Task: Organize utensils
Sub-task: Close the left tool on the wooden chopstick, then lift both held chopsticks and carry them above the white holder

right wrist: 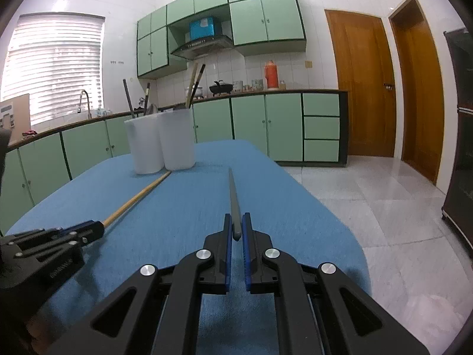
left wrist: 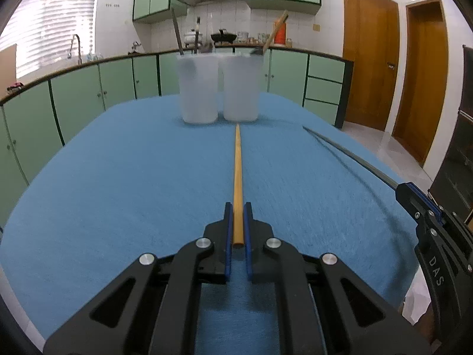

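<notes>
The wooden chopstick [left wrist: 237, 183] lies lengthwise in the left gripper [left wrist: 238, 207], its thick butt end between the blue pads, which close on it from both sides; its thin tip points at the gap between the two containers. The grey metal chopstick [right wrist: 233, 204] sits the same way in the right gripper [right wrist: 235, 217], jaws clamped on its blunt end, tip aimed toward the far edge of the table. Whether either stick rests on the blue cloth [left wrist: 118, 177] or is lifted just off it cannot be told.

The left container [left wrist: 198, 88] and the right container [left wrist: 241, 87] stand touching, upright, near the far edge of the table. Their frosted walls hide the lower parts of what stands in them: only dark handles show above the left rim, and a tilted wooden handle [left wrist: 276, 34] above the right; the heads are blurred.

Open cloth stretches between the grippers and the containers. To the right the table edge curves away close beside the metal chopstick, with tiled floor [right wrist: 384, 195] beyond. The green cabinets [left wrist: 82, 94] run behind the far edge.
</notes>
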### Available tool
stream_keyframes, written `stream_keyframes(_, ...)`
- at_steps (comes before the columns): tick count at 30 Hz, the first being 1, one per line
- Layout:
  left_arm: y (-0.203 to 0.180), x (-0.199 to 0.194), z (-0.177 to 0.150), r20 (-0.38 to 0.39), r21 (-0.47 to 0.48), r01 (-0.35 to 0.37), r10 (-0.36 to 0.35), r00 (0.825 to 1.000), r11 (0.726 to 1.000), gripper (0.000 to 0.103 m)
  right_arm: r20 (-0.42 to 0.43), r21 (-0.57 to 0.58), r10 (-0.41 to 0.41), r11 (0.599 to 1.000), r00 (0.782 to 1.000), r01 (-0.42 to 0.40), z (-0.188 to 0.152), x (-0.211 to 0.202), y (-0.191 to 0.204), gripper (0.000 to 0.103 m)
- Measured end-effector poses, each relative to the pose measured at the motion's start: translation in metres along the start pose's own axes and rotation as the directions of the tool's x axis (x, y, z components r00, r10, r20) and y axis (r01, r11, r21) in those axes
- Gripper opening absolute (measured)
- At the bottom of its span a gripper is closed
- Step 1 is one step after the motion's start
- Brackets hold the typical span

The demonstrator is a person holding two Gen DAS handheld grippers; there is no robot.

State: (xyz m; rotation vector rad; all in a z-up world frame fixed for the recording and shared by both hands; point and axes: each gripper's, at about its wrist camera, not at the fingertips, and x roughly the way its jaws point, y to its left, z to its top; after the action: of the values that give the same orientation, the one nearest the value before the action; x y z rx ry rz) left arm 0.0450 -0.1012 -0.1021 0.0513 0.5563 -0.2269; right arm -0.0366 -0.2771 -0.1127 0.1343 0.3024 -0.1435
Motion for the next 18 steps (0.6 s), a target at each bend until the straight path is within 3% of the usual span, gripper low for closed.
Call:
stream_keyframes(6,0.005,-0.026,0.018,0.089,0.024,-0.015,0.012,0.996,1.000,0.006,0.046,-0.014,0.023,1.000,0.999,-0.022,0.023,-0.009,-0.003,0.007)
stream_keyframes(18,0.017,-0.079,0.085,0.282,0.054,0.005,-0.020,0.959,0.999,0.006,0.136,-0.048,0.131,0.991,0.982,-0.125,0.105,-0.026,-0.005,0.006)
